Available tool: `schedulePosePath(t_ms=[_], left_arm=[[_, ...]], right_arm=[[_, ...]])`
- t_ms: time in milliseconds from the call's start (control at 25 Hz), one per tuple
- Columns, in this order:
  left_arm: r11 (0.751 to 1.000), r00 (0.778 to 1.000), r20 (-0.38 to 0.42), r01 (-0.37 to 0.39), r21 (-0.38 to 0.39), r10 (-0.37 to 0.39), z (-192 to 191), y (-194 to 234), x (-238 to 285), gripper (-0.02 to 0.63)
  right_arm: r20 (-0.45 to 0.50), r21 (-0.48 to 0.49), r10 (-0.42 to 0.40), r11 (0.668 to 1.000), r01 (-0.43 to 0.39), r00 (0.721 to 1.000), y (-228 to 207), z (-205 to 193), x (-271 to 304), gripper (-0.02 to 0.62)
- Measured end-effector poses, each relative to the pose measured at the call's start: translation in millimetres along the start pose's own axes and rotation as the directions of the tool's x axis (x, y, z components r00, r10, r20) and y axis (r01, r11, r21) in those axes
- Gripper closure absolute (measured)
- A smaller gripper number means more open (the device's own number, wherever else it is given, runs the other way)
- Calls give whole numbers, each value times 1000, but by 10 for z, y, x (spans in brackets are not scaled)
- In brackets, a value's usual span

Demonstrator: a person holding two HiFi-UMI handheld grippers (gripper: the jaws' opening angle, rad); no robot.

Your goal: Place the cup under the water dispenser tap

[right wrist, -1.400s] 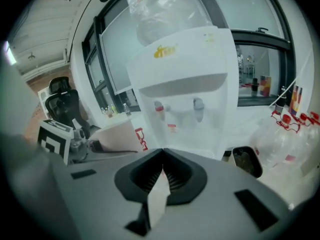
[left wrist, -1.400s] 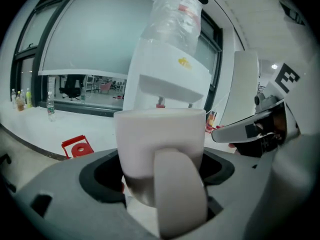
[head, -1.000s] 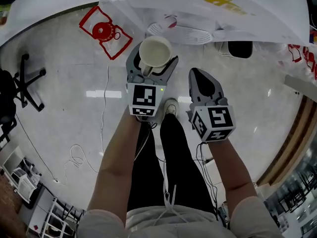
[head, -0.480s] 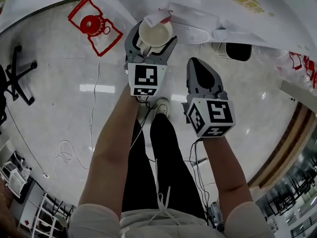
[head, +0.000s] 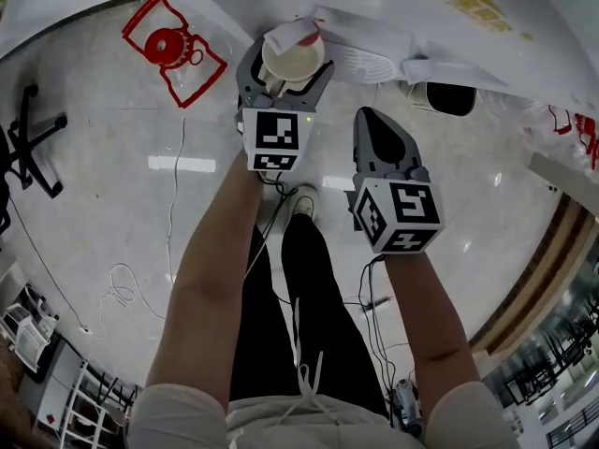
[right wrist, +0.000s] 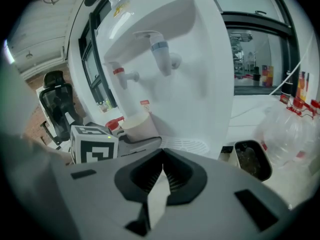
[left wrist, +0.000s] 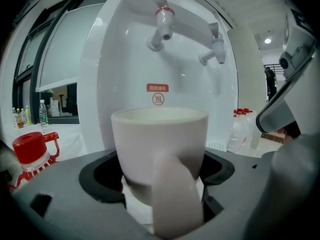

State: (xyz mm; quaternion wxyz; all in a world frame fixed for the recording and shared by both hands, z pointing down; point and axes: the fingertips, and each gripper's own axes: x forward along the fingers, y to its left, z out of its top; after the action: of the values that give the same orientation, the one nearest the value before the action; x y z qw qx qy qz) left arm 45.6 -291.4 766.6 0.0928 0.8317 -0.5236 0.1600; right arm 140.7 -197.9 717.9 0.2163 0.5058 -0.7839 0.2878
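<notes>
A white mug (left wrist: 160, 144) stands upright between the jaws of my left gripper (head: 286, 75), which is shut on it, its handle (left wrist: 176, 196) turned back toward the camera. The white water dispenser (left wrist: 150, 69) fills the view just ahead. Its red-collared tap (left wrist: 164, 21) hangs above and a little beyond the mug's rim, and a second tap (left wrist: 216, 45) is to the right. From the head view the mug (head: 293, 52) sits right under the red tap (head: 305, 33). My right gripper (right wrist: 161, 166) is shut and empty, lower and to the right.
The dispenser's white drip tray (right wrist: 189, 145) lies under the taps. Right of the dispenser a black bin (head: 451, 95) stands on the floor. A red holder (head: 174, 49) lies at left, an office chair (head: 33, 152) further left. Cables trail past the person's legs (head: 299, 288).
Both grippers have moved forward toward the dispenser. The mug has come in under the red tap. The jaws kept their hold.
</notes>
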Motion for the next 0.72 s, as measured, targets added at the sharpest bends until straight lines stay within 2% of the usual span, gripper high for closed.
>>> schedulePosePath(t_ms=[120, 320, 400, 480, 720], left_arm=[[1000, 1000, 16, -4, -1, 4, -1, 1, 1, 150], [998, 1000, -12, 27, -52, -27, -69, -59, 2, 147], [997, 999, -14, 30, -64, -31, -89, -91, -23, 107], [997, 1000, -3, 17, -82, -17, -74, -95, -65, 77], [995, 999, -3, -45, -84, 45, -78, -59, -336, 75]], right_arm=[[-12, 1, 19, 1000, -19, 1000, 9, -34, 4, 569], [-23, 4, 50, 999, -50, 998, 97, -73, 5, 569], [-26, -3, 69, 998, -69, 997, 168, -75, -5, 569], [-27, -24, 96, 995, -97, 995, 261, -78, -19, 569], [-44, -57, 125, 990, -128, 991, 393, -198, -57, 569]])
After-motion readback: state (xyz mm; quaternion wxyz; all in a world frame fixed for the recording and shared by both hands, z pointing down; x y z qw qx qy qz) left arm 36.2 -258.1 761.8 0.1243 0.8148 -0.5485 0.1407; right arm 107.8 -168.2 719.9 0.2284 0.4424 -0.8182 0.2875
